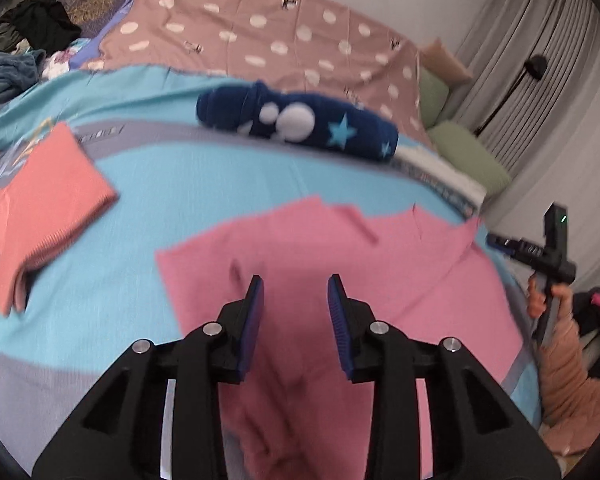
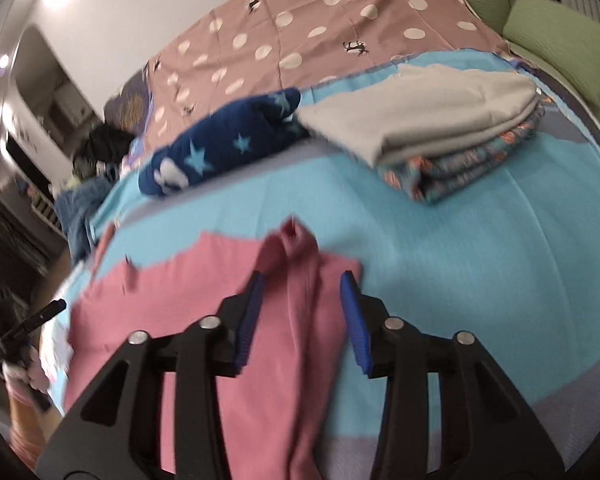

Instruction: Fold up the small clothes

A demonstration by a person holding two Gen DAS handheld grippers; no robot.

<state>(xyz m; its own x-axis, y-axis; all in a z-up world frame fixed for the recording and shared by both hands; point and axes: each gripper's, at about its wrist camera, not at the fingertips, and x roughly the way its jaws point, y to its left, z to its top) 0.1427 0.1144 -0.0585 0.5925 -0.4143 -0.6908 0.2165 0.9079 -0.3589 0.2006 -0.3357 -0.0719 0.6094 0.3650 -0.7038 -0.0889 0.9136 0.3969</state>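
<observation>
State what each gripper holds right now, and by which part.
Nothing is held. The left gripper and right gripper both stand with jaws apart above the pink garment, whose raised fold sits loose between the right jaws.

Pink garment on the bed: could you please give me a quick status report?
Left hand-held gripper open, nothing gripped. Right hand-held gripper open, a raised fold between its jaws. Pink garment lies partly folded on blue sheet. Nothing in the way.

Both wrist cameras look steeply down along their fingers, close above the bed [image 1: 120,216]; both views share the pink garment [image 1: 300,248] and navy bundle [image 2: 220,144].
</observation>
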